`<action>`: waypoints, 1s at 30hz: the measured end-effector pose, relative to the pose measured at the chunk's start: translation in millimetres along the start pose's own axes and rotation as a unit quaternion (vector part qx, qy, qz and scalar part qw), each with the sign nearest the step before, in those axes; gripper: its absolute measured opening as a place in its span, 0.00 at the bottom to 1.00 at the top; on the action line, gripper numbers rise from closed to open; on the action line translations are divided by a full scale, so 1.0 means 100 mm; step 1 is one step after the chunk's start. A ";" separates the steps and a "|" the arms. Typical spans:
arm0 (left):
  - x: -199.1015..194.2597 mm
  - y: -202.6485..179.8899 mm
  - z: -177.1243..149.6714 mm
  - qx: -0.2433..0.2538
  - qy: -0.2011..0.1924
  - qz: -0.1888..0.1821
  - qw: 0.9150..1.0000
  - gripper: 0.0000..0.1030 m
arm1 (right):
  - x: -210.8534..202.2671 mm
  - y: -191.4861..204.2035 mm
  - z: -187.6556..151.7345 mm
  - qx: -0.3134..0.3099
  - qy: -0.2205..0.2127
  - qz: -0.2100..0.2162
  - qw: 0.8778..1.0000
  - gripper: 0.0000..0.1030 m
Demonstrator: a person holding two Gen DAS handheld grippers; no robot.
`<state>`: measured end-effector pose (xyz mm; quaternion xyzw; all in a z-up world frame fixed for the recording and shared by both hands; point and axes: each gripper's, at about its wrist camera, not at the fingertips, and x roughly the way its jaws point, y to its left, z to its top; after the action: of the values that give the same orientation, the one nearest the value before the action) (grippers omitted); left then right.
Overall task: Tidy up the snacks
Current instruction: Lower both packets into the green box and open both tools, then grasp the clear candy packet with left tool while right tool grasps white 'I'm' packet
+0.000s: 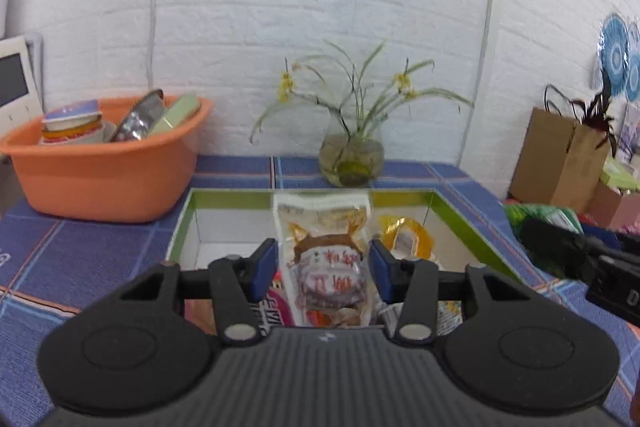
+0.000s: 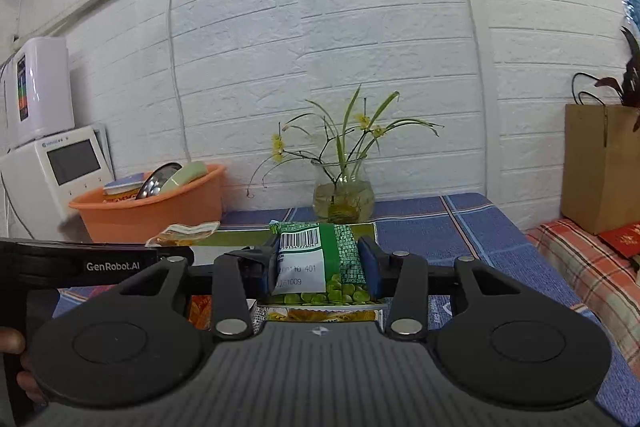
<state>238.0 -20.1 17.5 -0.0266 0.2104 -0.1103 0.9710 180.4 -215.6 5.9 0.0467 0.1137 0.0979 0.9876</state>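
Evidently, right gripper (image 2: 319,266) clamps the green pea packet (image 2: 320,263); left gripper (image 1: 323,269), jaws spread, straddles a white snack pouch (image 1: 324,247) over the green-rimmed box (image 1: 460,223) ahead; release low inside.

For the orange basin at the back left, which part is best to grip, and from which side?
Grip the orange basin by its thick rolled rim on the side nearest the green box, coming from above, one finger inside and one outside. The walls look too wide and smooth for the jaws, and dishes crowd the far left.

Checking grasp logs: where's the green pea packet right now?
In the right wrist view, the green pea packet sits clamped in the right gripper, in front of the green-rimmed box.
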 end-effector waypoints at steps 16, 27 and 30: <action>-0.38 0.00 0.13 0.028 -0.054 0.018 0.998 0.72 | -0.23 -0.27 -0.02 0.090 0.061 0.040 0.993 0.92; -0.73 -0.56 -0.52 0.158 0.029 -0.131 0.978 0.99 | -0.93 -0.52 -0.27 0.199 0.120 0.102 0.967 0.91; -0.67 -0.62 -0.71 0.173 0.055 -0.151 0.972 0.99 | -1.07 -0.42 -0.24 0.147 0.105 0.096 0.979 0.91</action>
<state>136.2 -65.6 -13.7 0.1164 0.2344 -0.2912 0.9202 80.4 -276.8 1.2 0.1911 0.2247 0.1794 0.9385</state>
